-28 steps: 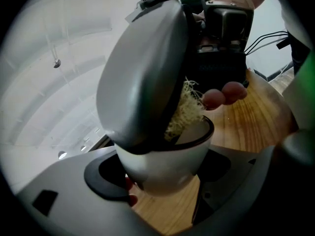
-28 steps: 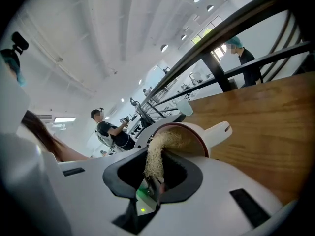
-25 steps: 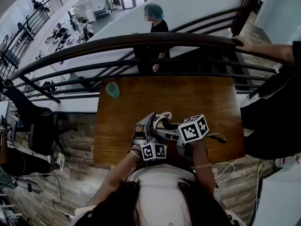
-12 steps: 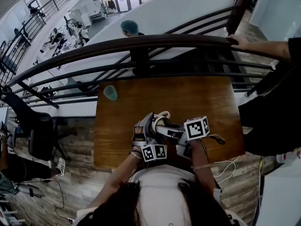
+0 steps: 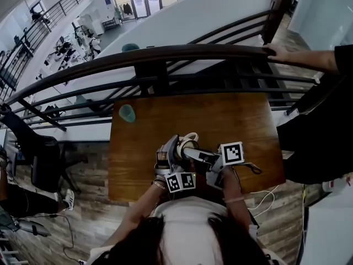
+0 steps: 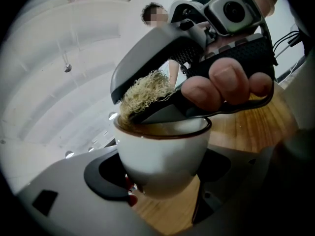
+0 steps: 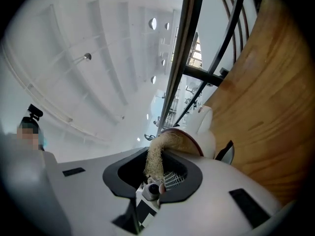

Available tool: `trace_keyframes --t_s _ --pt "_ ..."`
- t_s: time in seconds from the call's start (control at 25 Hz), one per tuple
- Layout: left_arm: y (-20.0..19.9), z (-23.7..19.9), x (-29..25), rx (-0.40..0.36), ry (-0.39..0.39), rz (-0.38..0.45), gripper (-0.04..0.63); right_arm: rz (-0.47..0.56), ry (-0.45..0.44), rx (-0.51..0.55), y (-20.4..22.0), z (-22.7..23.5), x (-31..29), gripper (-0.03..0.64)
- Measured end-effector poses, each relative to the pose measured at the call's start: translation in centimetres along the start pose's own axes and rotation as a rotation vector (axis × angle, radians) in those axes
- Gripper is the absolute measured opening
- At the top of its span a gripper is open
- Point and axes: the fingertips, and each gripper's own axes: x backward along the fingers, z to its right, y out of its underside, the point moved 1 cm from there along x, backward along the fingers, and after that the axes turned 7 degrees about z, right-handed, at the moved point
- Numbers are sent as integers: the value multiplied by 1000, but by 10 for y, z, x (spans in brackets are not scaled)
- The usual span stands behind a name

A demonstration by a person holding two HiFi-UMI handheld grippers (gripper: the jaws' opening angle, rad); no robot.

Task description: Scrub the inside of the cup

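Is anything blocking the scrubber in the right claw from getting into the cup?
Nothing visible does. The left claw grips the white cup by its sides, mouth open. The fibrous scrubber pinched in the right claw reaches over the rim into it. No lid or other object lies between them.

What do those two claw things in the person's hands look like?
The left claw and the right claw are smooth grey plastic with black pads inside. The right one has a bumpy black handle and a small round camera on top. Each carries a white cube with black square markers. The person wears a light top.
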Motion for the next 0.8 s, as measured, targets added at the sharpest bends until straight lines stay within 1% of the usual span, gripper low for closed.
trace_keyframes --t_s 0.12,0.24,0.32,0.44,0.8 --pt "1 2 -1 0 22 -1 403 -36 9 52 2 -3 -4 78" --pt "4 6 0 -16 55 -2 402 -137 121 147 9 8 -4 77" --pt "5 8 4 -22 67 -7 403 -212 164 236 15 10 -6 78" --pt "4 9 6 -20 69 -8 402 -293 172 312 21 6 -7 77" --pt "10 11 8 -44 107 -10 403 -480 188 447 35 11 -10 78"
